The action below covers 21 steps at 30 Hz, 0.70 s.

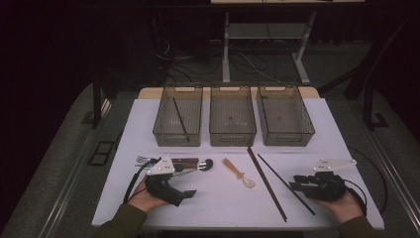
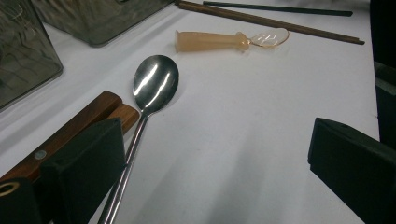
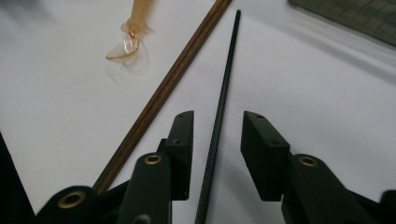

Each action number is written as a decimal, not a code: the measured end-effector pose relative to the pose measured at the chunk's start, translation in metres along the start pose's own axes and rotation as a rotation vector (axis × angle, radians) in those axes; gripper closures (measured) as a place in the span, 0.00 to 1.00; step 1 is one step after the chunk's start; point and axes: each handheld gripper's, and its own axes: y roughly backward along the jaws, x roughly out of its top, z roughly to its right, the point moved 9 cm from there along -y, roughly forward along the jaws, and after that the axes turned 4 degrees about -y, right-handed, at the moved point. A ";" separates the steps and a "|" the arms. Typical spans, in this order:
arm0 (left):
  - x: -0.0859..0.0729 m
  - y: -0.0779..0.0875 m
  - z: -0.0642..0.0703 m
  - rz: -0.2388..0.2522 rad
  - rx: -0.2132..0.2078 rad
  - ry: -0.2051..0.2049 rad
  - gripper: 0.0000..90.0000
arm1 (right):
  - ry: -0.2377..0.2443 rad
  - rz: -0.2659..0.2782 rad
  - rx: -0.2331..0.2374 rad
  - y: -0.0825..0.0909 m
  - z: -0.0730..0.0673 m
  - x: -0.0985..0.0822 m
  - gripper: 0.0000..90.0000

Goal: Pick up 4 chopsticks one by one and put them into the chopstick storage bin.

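A black chopstick [image 1: 272, 169] [image 3: 229, 70] lies slanted on the white table [image 1: 223, 208], and a brown chopstick [image 1: 266, 183] [image 3: 177, 77] lies to its left. My right gripper [image 1: 296, 184] [image 3: 218, 119] is low over the black chopstick's near half. Its jaws straddle the stick with a gap on each side, so it is open. An amber plastic spoon [image 1: 237, 173] [image 2: 215, 41] lies left of the chopsticks. A metal spoon [image 1: 206, 162] [image 2: 155, 83] and a wooden-handled utensil [image 1: 185, 161] [image 2: 88, 116] lie beside my left gripper [image 1: 184, 194] [image 2: 215, 177], which is wide open and holds nothing.
Three clear bins stand side by side at the back: left [image 1: 177, 140], middle [image 1: 232, 140], right [image 1: 287, 139]. Another black chopstick [image 1: 179, 116] rests in the left bin. A fork [image 1: 143, 159] lies at the left near my left hand.
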 end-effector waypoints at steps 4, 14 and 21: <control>0.000 0.000 0.000 0.002 0.000 0.002 0.03 | 0.016 -0.033 -0.005 -0.003 -0.001 -0.003 0.79; 0.000 0.000 0.000 0.001 -0.002 0.000 0.03 | 0.026 -0.099 -0.011 -0.009 -0.003 -0.012 0.86; 0.000 0.000 0.000 0.000 0.000 0.000 0.03 | 0.040 -0.142 -0.030 -0.012 -0.003 -0.017 0.89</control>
